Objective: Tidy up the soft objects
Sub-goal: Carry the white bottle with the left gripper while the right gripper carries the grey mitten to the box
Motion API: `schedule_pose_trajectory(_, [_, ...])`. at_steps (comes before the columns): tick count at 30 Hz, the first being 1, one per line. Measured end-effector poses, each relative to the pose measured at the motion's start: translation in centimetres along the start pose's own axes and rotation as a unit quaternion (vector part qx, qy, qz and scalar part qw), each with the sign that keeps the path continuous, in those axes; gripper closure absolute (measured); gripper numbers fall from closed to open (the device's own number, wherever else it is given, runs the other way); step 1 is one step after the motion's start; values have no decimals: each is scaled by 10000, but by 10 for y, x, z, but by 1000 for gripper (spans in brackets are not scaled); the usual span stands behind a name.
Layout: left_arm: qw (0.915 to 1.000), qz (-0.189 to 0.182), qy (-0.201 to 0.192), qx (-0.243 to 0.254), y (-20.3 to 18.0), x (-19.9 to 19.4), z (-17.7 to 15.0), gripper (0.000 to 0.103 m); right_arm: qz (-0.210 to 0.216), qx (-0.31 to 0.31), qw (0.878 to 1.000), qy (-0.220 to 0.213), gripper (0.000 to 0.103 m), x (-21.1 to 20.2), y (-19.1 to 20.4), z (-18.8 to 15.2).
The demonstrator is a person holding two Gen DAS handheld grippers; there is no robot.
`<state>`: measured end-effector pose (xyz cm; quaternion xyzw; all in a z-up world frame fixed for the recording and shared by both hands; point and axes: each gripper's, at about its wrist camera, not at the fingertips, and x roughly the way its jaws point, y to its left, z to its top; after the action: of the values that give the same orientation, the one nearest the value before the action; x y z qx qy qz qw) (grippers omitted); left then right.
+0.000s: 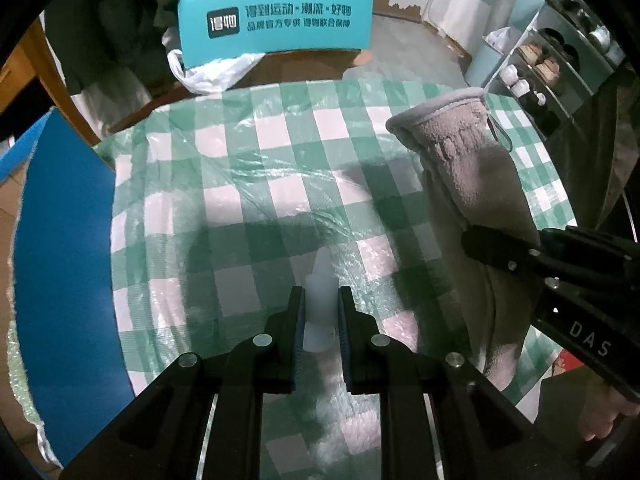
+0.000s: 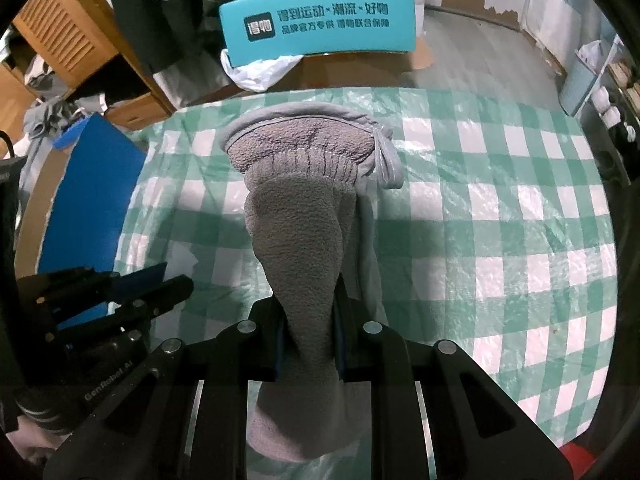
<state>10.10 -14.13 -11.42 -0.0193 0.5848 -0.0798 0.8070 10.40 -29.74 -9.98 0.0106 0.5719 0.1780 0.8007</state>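
- We see a table under a green-and-white checked cloth [image 2: 500, 208] with a clear plastic film over it; it fills most of both wrist views.
- At about nine o'clock in both views a blue panel [image 1: 64, 264] stands beside the table's edge.
- At twelve o'clock, beyond the table's far edge, stands a teal box [image 2: 320, 22] with dark printed characters, and a white plastic bag [image 2: 260, 72] lies just under it.
- The grey fleece glove [image 2: 304, 240] is the task's thing. In the right wrist view its long axis runs from six o'clock up to twelve o'clock: the narrow end sits between our jaws and the wide ribbed cuff, with its lighter trim, points away toward the teal box. The cuff end looks to rest on or just over the cloth; we cannot tell which.
- In the left wrist view the same glove lies at two to four o'clock, cuff toward one o'clock.
- Our right gripper [image 2: 308, 320] is closed narrow on the glove's lower end, pads pressing the fleece from both sides.
- Our left gripper [image 1: 320, 296] is also drawn in narrow, clamped on a small white translucent piece [image 1: 319, 304] that stands upright between the pads, its tip pointing to twelve o'clock; what it is we cannot tell.
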Motion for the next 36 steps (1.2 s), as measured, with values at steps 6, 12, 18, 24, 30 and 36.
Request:
schedule_pose_trajectory(6, [9998, 44, -189, 8, 1, -19, -2, 88, 17, -83, 9999, -117, 87, -12, 9, 0])
schedule_pose_trajectory(12, [9992, 90, -381, 2, 5, -38, -3, 88, 63, -163, 9996, -243, 87, -27, 17, 0])
schedule_pose_trajectory(18, [9984, 132, -553, -1, 8, -55, -6, 88, 129, -179, 9990, -387, 87, -40, 24, 2])
schedule_pose_trajectory(24, [9974, 155, -696, -72, 17, -72, -9, 88, 184, -277, 9981, -516, 87, -52, 38, 6])
schedule_pose_trajectory(30, [9960, 176, -868, -124, 28, -90, -12, 88, 233, -387, 9968, -662, 87, -64, 54, 12])
schedule_pose_trajectory(36, [9947, 215, -985, -207, 40, -104, -18, 88, 277, -554, 9954, -728, 87, -70, 72, 15])
